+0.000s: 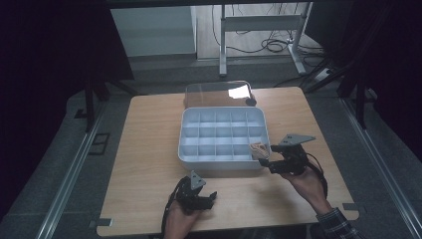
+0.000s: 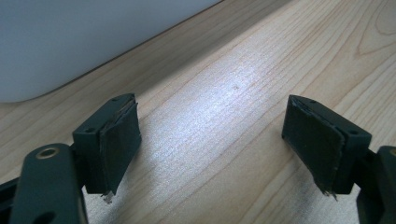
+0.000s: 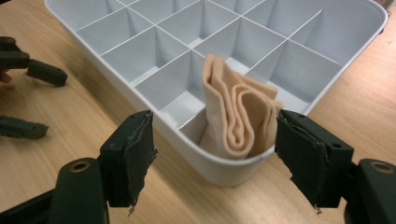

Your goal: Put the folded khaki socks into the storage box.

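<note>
The left hand-held gripper (image 1: 211, 198) rests low over the bare wooden surface (image 1: 149, 149) near its front edge, jaws spread wide with nothing between them, just short of the near wall of the white compartment tray (image 1: 189, 119). To its right, the folded beige cloth (image 3: 238, 114) stands upright in the tray's near right corner compartment. The right hand-held gripper (image 3: 215, 154) hovers just outside that corner with its jaws open, one on either side of the cloth, the right pad close by the fold. A clear lid (image 1: 214, 92) lies behind the tray. Beyond the surface the room is dim, with table legs (image 1: 222, 45) and loose cables (image 1: 271, 45) on the floor.
</note>
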Demonstrator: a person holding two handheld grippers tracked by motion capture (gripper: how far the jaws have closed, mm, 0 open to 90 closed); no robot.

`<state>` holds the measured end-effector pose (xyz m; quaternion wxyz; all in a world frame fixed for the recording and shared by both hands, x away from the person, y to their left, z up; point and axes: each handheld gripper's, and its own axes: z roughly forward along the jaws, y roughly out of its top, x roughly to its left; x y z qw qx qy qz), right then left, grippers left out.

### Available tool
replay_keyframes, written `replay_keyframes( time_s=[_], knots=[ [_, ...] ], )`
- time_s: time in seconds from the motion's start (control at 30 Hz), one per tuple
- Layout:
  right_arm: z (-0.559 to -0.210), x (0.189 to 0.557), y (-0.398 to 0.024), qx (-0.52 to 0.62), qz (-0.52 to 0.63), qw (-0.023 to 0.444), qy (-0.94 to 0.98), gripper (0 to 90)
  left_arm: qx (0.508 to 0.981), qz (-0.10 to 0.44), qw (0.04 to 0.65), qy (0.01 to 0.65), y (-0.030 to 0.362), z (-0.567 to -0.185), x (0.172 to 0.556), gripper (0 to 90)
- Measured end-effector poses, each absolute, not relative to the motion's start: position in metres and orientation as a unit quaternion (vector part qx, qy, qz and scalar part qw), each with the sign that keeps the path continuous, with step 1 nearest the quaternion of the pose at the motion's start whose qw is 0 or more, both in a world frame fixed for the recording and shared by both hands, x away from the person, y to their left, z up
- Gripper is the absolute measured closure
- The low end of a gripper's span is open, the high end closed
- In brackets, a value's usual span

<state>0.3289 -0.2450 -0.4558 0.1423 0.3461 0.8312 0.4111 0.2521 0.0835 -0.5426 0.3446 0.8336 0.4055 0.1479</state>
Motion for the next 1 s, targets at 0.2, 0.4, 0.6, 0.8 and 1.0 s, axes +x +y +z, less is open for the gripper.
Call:
replay_keyframes(
  time_s=[0.2, 0.4, 0.6, 0.8, 1.0],
  knots=[
    [-0.464, 0.317, -0.254, 0.352, 0.408, 0.142, 0.831, 24.8, 0.833, 0.149, 0.344, 0.406, 0.084, -0.543, 0.252, 19.0],
    [-0.485, 0.307, -0.263, 0.364, 0.398, 0.141, 0.830, 21.7, 0.833, 0.148, 0.344, 0.408, 0.084, -0.543, 0.252, 19.0],
    [-0.516, 0.300, -0.264, 0.371, 0.379, 0.142, 0.836, 18.4, 0.831, 0.149, 0.344, 0.411, 0.083, -0.543, 0.251, 18.9],
    [-0.539, 0.298, -0.264, 0.369, 0.366, 0.140, 0.843, 13.8, 0.831, 0.149, 0.344, 0.412, 0.083, -0.543, 0.251, 18.8],
    [-0.542, 0.295, -0.261, 0.356, 0.362, 0.152, 0.848, 12.5, 0.830, 0.149, 0.344, 0.413, 0.083, -0.543, 0.251, 18.7]
  ],
)
